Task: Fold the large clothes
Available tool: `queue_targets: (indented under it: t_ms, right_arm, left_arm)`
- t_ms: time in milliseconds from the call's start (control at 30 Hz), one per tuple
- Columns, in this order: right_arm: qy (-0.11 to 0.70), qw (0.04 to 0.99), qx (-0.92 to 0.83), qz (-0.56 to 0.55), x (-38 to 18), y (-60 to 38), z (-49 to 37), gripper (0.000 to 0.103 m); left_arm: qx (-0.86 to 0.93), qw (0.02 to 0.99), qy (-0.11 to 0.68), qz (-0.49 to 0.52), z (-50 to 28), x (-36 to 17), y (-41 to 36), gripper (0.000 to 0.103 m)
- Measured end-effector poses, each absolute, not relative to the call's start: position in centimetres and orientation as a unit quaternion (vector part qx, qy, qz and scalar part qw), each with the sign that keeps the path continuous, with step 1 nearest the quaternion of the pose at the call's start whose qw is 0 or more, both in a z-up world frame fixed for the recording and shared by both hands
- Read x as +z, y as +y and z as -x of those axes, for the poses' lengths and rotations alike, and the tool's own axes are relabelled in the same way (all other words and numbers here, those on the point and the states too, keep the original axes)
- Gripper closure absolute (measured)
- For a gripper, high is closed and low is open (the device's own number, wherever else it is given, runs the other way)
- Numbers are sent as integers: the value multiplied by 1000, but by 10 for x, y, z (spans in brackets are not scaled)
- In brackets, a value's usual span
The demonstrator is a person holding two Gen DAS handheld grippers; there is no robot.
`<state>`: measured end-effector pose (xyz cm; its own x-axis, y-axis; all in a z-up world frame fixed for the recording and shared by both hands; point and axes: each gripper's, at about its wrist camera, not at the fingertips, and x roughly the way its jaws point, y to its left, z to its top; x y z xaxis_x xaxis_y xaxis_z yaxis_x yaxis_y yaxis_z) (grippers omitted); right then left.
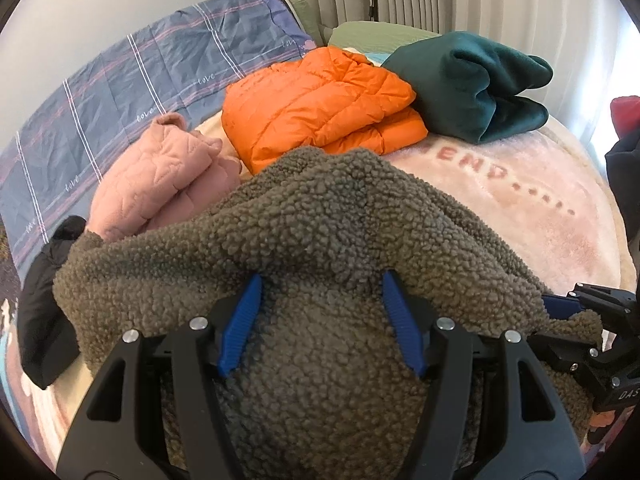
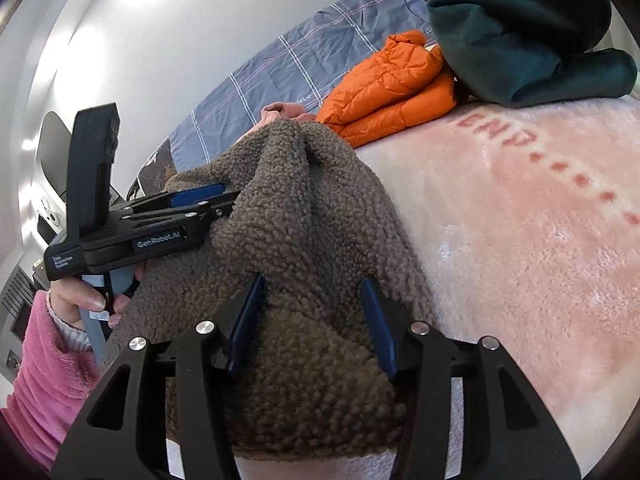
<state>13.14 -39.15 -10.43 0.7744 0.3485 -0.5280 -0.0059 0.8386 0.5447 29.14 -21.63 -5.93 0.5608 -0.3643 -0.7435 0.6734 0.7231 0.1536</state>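
Brown fleece (image 1: 320, 216), orange jacket (image 1: 320, 100), teal garment (image 1: 472, 80), pink blanket (image 1: 520, 208), blue plaid sheet (image 1: 120, 80).

We look fwd & down along each hand-held gripper, v. close over the brown fleece (image 1: 320, 216). Left cam faces across the bed (image 1: 520, 208) toward the curtains; right cam looks from the right, catching the left hand-held gripper (image 2: 216, 200). Both views share fleece, orange jacket (image 1: 320, 108) & green garment (image 1: 472, 80).

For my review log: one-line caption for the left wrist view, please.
Left gripper bunching a brown fleece garment on a pink blanket, with folded pink, orange and green clothes behind.
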Motion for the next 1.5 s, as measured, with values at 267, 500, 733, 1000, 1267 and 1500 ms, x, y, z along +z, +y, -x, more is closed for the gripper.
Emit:
queue_targets:
  t_ms: [267, 500, 733, 1000, 1267, 1500]
  right_arm:
    - [324, 906, 84, -259, -102, -388, -131, 51]
    - [325, 905, 61, -266, -104, -389, -131, 49]
    - [293, 917, 78, -260, -55, -395, -126, 58]
    - [328, 904, 96, -257, -107, -379, -171, 51]
    - [337, 900, 90, -262, -104, -387, -157, 50]
    - [330, 902, 88, -263, -107, -386, -157, 49]
  left_arm:
    - [-319, 855, 334, -236, -306, -19, -259, 96]
    - [-277, 806, 429, -300, -354, -87, -296, 95]
    - [-292, 818, 424, -256, -353, -81, -272, 95]
    - [-310, 822, 440, -186, -363, -79, -249, 95]
    - [-310, 863, 349, -191, -334, -23, -225, 74]
    - [-235, 901, 336, -144, -358, 9, -130, 101]
